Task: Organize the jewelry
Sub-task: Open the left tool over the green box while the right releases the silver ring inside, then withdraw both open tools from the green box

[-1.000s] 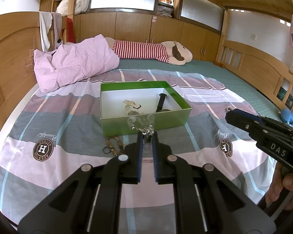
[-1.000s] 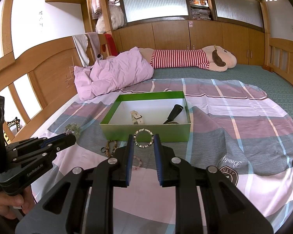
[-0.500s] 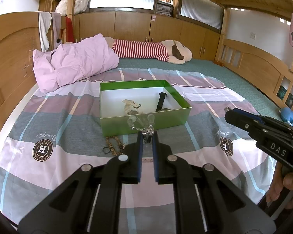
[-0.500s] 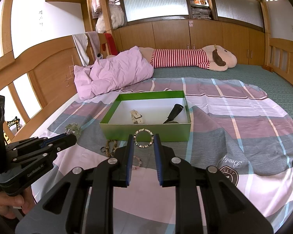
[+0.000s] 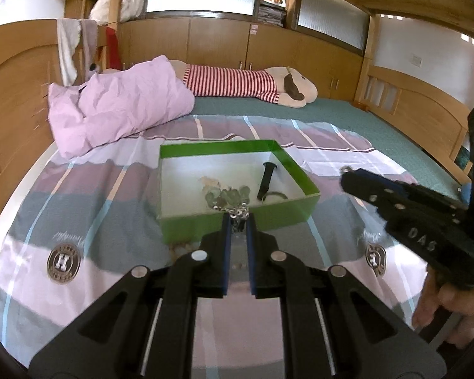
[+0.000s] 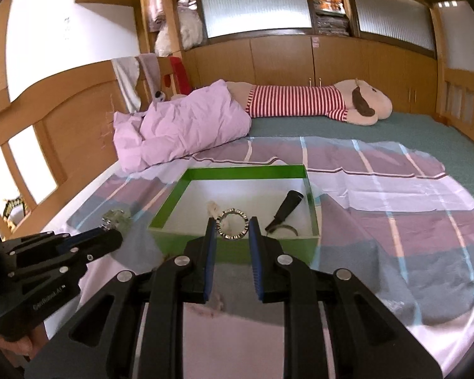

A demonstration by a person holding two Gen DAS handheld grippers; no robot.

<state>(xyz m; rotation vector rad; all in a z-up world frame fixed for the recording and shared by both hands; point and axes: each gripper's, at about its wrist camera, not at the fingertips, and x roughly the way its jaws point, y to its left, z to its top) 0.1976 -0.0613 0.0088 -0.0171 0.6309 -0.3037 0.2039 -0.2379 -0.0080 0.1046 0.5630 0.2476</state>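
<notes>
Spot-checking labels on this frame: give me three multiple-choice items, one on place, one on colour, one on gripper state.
1. Where does the black cylindrical handle lie?
A. on the pink pillow
B. inside the open green cardboard box
C. on the bedsheet beside the box

2. What colour is the box floor?
A. white
B. black
C. red

3. What does the right gripper hold?
A. nothing
B. a watch
C. a silver metal ring bracelet

Answers: 1 B, it rests on the box floor by the right wall. 2 A, the floor shows white. 3 C, the bracelet sits clamped between both pads.
</notes>
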